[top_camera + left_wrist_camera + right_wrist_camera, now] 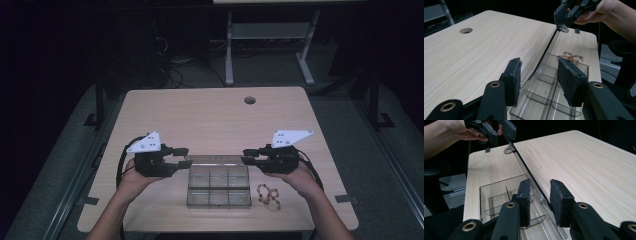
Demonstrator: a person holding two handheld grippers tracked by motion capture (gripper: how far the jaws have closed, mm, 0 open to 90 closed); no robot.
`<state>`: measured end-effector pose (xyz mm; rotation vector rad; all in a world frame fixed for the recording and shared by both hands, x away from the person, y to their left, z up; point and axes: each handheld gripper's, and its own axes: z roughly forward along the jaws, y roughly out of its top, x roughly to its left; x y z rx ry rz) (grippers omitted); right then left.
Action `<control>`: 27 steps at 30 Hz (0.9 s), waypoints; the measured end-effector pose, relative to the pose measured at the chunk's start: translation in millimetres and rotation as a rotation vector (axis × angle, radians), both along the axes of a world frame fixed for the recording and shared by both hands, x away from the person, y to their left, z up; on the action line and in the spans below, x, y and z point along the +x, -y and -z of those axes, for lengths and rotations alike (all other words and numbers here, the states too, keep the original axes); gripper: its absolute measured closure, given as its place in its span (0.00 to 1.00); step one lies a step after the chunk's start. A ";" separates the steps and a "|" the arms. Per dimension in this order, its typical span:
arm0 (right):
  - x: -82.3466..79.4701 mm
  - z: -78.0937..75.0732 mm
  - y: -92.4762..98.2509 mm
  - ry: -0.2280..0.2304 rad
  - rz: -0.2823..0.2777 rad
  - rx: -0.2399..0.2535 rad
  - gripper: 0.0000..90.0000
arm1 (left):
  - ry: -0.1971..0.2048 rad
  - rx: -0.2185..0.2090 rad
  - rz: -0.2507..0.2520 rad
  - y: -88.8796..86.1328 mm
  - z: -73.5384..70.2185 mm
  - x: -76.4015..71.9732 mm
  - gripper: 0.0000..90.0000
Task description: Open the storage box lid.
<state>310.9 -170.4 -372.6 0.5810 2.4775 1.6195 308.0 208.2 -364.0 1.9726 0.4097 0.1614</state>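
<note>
1. Two grippers work the clear compartment box (218,186), which sits at six o'clock on the table (210,115), its lid (215,160) raised upright.
2. Left gripper (185,157) stands parted, pads straddling the lid's edge without pressing.
3. Right gripper (246,156) straddles the far end; contact looks unlikely, though I can't be sure.
4. Thin plastic: light, stiff, slippery, so hold the lid edge gently.
5. Bead bracelet (268,196) lies at the box's four o'clock.

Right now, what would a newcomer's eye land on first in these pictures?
The clear compartment box near the table's front edge, its lid standing open. The left gripper and right gripper meet that lid from either end. Next, the beaded bracelets lying just right of the box.
</note>
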 end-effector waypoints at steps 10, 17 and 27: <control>0.4 0.1 0.2 0.000 0.003 0.000 0.78 | 0.011 0.011 0.021 11.0 1.4 4.8 0.69; 1.6 -0.3 -0.1 0.004 0.008 -0.002 0.79 | 0.015 0.012 0.004 11.8 2.2 6.2 0.77; 8.8 -1.4 0.6 0.005 0.015 0.002 0.81 | 0.009 0.009 -0.004 12.7 -0.6 15.1 0.78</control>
